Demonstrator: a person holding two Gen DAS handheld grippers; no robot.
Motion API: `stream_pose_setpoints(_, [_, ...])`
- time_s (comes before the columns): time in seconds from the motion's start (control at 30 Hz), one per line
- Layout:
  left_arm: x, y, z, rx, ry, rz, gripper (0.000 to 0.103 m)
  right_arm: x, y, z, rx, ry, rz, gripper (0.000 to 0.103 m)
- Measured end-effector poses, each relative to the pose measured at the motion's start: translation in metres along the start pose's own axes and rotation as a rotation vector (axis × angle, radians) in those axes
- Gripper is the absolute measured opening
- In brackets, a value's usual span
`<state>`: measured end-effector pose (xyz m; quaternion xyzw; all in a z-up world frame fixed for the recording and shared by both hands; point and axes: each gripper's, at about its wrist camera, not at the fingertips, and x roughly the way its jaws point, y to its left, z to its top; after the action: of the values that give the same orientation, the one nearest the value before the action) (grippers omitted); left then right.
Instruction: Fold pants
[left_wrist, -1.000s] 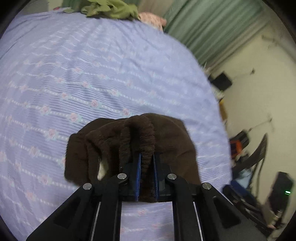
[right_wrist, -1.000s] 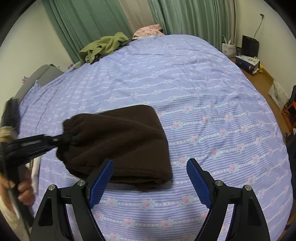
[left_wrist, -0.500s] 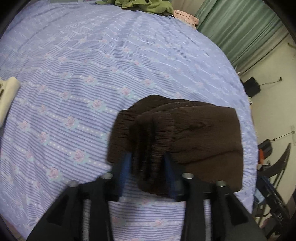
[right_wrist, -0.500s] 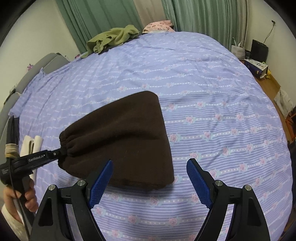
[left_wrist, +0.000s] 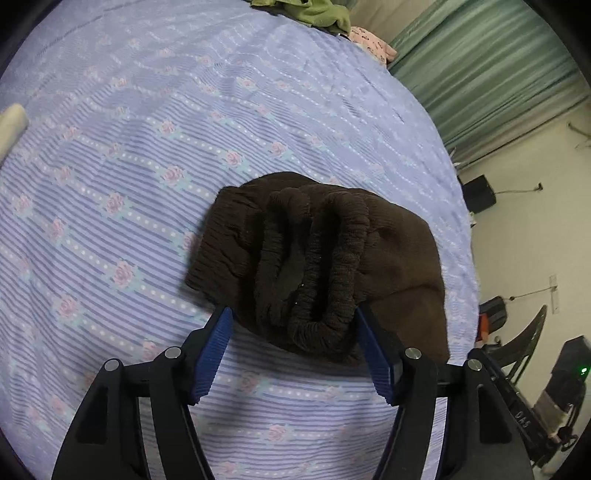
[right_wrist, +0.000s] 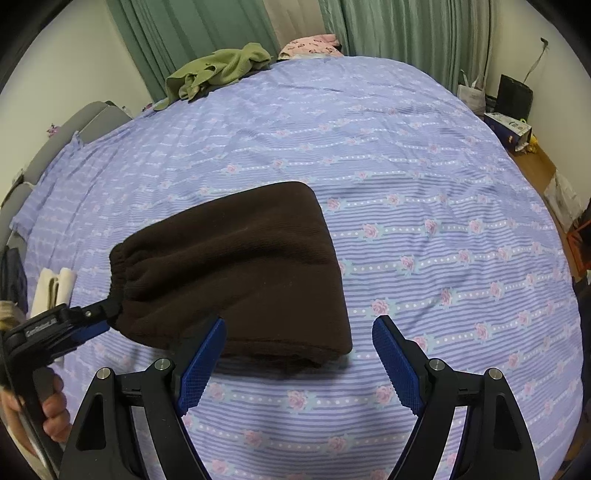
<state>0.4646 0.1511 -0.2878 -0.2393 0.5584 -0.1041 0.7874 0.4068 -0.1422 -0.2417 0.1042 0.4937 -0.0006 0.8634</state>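
The left gripper (left_wrist: 293, 350) has just been opening, its jaws now apart astride the waistband (left_wrist: 314, 266) at 12 o'clock. Right gripper (right_wrist: 299, 358) gapes empty; the folded pants (right_wrist: 236, 266) lie at 11 o'clock on the bed (right_wrist: 424, 184), nearer the left

Green curtains (right_wrist: 388, 29) — cream walls (right_wrist: 55, 66), lilac bed (right_wrist: 406, 166)

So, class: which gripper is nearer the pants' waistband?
Left. The left gripper straddles the waistband of the pants, jaws just opened; the right gripper hovers at the folded end.
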Motion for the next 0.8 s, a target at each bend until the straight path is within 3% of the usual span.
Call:
stream_pose_setpoints(0.2, [0.025,0.000,0.006,-0.055,0.033,-0.029,0.065,0.002,-0.004,-0.001,0.009,0.007,-0.009,0.083])
stream_pose_setpoints(0.3, [0.030,-0.004,0.006,-0.050,0.032,-0.007,0.048,0.003,-0.005,-0.001,0.006,0.011,-0.015,0.083])
stream_pose_setpoints(0.37, [0.026,-0.011,0.005,-0.017,0.025,-0.003,0.039,0.003,-0.006,-0.001,0.003,0.013,-0.019,0.083])
stream_pose_setpoints(0.57, [-0.027,-0.052,0.008,0.194,-0.115,0.016,0.037,-0.001,-0.011,0.000,0.030,0.003,-0.017,0.083])
stream_pose_setpoints(0.73, [-0.028,-0.013,0.030,0.139,-0.139,0.043,0.037,-0.009,-0.007,0.008,0.042,-0.042,0.014,0.083])
stream_pose_setpoints(0.8, [-0.004,0.009,0.036,0.073,-0.071,0.049,0.039,-0.007,0.001,0.010,0.018,-0.051,0.006,0.083])
